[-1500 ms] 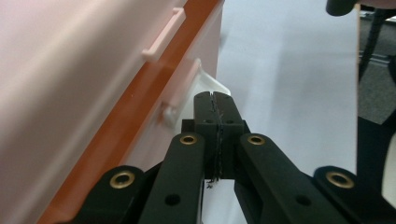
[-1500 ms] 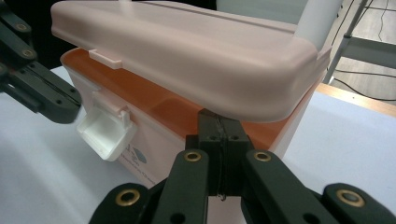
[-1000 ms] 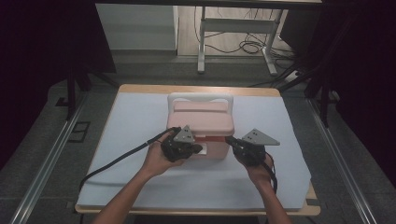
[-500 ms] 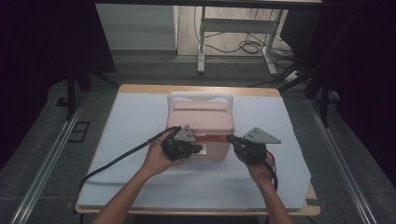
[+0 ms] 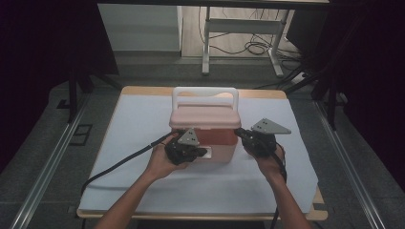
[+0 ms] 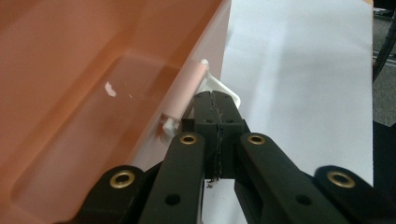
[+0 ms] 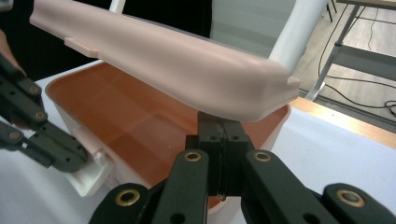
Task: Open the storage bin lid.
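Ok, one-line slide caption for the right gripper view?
Right gripper lifting the pale pink plastic lid off the orange-brown plastic box.

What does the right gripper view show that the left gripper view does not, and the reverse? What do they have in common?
Right gripper view: the pink lid raised and tilted over the open box, the white handle, the left gripper at the white latch. Left gripper view: the latch's pink hinge pin up close, beside that gripper's shut jaws, and the white table cover. Both: the box's orange inside and a pair of shut black jaws.

No legible text or markings anywhere.
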The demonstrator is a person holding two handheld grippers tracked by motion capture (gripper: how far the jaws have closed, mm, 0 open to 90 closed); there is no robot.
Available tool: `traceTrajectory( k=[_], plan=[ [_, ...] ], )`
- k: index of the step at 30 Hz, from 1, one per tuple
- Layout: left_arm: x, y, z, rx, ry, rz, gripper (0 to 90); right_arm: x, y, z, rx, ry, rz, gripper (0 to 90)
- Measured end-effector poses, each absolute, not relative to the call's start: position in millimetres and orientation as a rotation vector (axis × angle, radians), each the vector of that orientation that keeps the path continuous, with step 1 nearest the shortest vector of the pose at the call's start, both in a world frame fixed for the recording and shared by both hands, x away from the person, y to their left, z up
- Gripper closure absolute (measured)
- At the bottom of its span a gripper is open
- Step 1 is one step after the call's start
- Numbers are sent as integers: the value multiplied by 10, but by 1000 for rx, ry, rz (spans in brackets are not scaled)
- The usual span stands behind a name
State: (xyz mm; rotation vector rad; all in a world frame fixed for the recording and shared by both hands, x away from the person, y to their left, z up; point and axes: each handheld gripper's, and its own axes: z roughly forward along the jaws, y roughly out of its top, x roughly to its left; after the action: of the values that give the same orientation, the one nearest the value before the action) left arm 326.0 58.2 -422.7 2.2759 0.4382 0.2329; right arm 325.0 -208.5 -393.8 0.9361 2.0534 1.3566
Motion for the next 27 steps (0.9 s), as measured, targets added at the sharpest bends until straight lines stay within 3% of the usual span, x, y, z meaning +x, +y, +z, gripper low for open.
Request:
traceTrajectory(
  k=[27],
  plan=[
    [3281, 587, -4216, 2283, 435, 213, 900, 3873, -2011, -3454, 967, 2064, 1314, 900]
  ],
)
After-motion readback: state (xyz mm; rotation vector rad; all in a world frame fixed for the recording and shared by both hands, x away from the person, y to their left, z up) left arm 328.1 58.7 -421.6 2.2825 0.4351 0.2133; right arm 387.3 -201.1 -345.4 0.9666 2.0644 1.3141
